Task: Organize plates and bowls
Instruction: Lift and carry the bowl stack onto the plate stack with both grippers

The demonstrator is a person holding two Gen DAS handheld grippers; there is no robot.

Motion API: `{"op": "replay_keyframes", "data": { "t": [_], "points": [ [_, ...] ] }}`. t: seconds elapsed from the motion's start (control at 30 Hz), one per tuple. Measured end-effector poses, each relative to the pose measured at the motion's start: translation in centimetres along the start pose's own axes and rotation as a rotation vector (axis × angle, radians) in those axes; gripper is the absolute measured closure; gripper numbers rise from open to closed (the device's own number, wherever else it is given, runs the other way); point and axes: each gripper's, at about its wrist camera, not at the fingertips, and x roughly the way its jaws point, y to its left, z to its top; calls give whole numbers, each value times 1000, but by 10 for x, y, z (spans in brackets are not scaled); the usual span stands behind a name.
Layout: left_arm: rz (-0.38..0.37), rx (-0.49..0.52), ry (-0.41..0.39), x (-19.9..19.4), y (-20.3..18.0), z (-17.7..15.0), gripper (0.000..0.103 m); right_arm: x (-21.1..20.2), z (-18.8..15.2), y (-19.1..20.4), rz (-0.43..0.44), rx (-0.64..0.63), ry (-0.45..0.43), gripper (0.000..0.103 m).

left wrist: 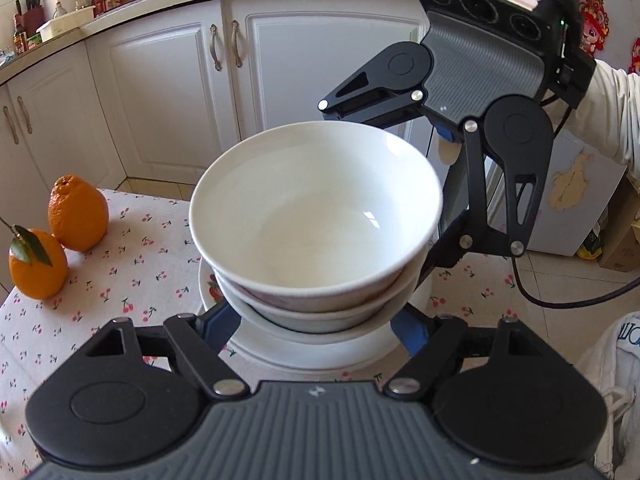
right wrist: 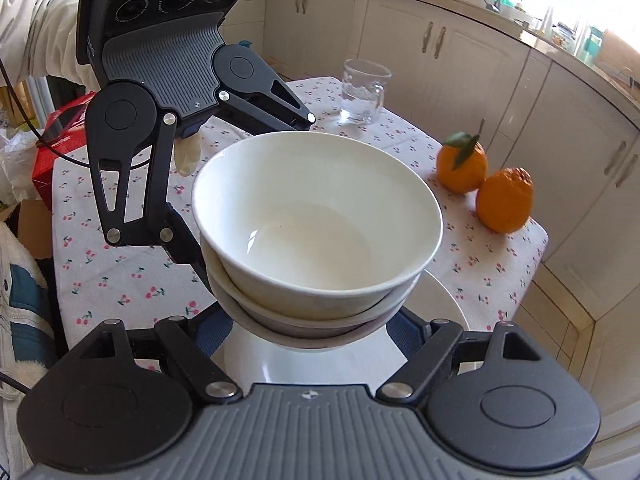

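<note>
Two white bowls are nested, the upper bowl (left wrist: 316,208) (right wrist: 320,216) inside a lower bowl (left wrist: 320,314) (right wrist: 304,324). They hang just over a white plate (left wrist: 320,354) (right wrist: 440,312) on the cherry-print tablecloth (left wrist: 132,272). My left gripper (left wrist: 318,322) is shut on the lower bowl, one blue pad on each side. From the opposite side my right gripper (right wrist: 316,330) is shut on the same bowl. In each wrist view the other gripper's fingers (left wrist: 360,96) (right wrist: 272,100) reach round the far side of the stack, and the fingertips are hidden behind the bowls.
Two oranges (left wrist: 60,236) (right wrist: 484,188) sit near one table edge, and a glass mug (right wrist: 364,92) stands at the far end. White kitchen cabinets (left wrist: 160,92) surround the small table. A red box (right wrist: 60,140) and a person's white sleeve (right wrist: 36,28) lie beyond the table.
</note>
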Motion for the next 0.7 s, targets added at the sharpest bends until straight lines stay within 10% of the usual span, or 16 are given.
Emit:
{"op": "replay_keyframes", "data": {
  "t": [0.7],
  "points": [
    [-43,-13,28,34,7,7,22,10,-36,-29,0,100,33,16]
  ]
}}
